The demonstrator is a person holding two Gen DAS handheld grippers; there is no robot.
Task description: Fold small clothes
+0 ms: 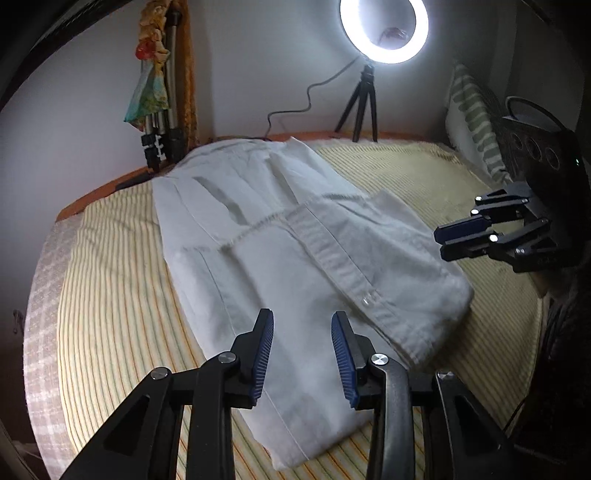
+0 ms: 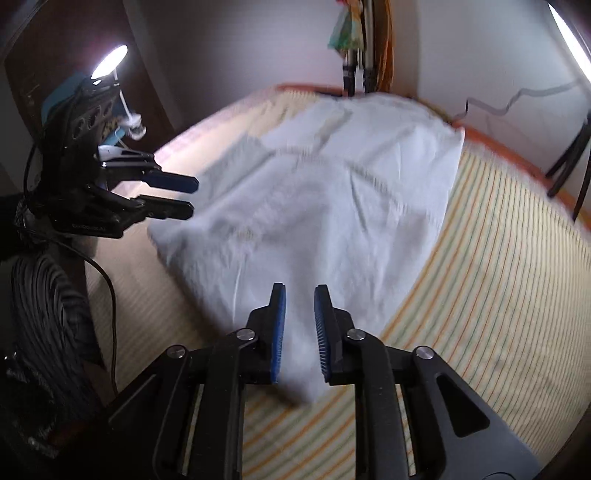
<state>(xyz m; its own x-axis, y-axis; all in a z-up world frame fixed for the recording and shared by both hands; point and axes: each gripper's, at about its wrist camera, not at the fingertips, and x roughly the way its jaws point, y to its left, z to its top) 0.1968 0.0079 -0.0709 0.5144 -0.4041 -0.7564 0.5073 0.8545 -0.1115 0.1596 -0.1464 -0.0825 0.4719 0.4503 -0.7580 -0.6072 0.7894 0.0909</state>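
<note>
White garment [image 1: 280, 258] lies beneath both parted tongs.

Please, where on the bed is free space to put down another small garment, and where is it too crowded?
Free striped cover lies between the white garment and the pillow, and on the other side, between garment and bed edge. The far corner is crowded: folded tripod, ring light stand and cable. Both the left tool and the right tool hover open over the garment's near end.

Garment [image 1: 295, 251] on bed [image 1: 122, 295], seemingly folded; ring light [image 1: 384, 29] behind.
</note>
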